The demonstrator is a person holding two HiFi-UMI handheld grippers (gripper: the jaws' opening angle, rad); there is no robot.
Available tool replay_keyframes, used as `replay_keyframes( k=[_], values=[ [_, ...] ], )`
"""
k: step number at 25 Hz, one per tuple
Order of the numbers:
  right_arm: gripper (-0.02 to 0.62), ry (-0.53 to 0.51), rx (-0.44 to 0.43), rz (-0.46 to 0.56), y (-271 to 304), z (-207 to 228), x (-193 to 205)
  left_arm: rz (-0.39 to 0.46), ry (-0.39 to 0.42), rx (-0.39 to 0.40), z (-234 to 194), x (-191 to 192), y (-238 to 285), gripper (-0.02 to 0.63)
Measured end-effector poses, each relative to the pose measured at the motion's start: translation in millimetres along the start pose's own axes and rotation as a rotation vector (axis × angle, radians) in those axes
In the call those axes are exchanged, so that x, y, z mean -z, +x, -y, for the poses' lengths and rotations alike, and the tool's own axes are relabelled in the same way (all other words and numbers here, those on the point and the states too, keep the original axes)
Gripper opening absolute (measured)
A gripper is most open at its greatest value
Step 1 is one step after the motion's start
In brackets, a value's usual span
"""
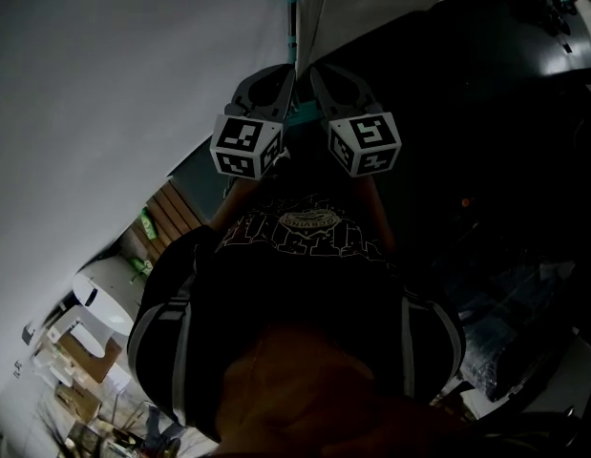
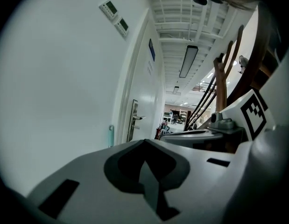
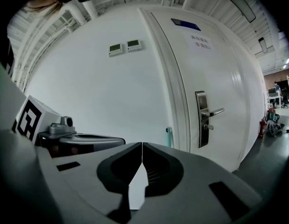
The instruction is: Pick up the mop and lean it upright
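Observation:
The mop shows as a slim teal handle (image 1: 292, 12) standing upright against the white wall beside a door. Its top end appears just past the jaws in the left gripper view (image 2: 111, 135) and in the right gripper view (image 3: 168, 136). A bit of teal also shows low between the two grippers in the head view. My left gripper (image 1: 286, 72) and right gripper (image 1: 317, 72) are held side by side in front of the person's chest, both pointing toward the handle and apart from it. The left gripper (image 2: 144, 142) and right gripper (image 3: 142, 144) are each shut with nothing held.
A white door with a metal lever handle (image 3: 208, 112) stands right of the mop. Two small wall controllers (image 3: 125, 46) hang above. A long corridor with distant furniture (image 2: 174, 118) runs ahead. Wooden slats and boxes (image 1: 166, 213) lie at the lower left of the head view.

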State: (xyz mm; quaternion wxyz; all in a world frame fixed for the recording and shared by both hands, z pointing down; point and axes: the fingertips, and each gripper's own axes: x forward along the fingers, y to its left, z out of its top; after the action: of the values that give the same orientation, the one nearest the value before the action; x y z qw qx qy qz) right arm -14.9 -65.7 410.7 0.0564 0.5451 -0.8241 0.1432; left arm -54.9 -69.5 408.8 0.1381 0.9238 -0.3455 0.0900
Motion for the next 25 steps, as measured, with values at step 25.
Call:
replay_keyframes(
  k=[25],
  values=[
    [0.020,-0.035,-0.096,-0.046,93,60,-32,0.022,-0.032,-0.114,-72,-30,85,0.048]
  ],
)
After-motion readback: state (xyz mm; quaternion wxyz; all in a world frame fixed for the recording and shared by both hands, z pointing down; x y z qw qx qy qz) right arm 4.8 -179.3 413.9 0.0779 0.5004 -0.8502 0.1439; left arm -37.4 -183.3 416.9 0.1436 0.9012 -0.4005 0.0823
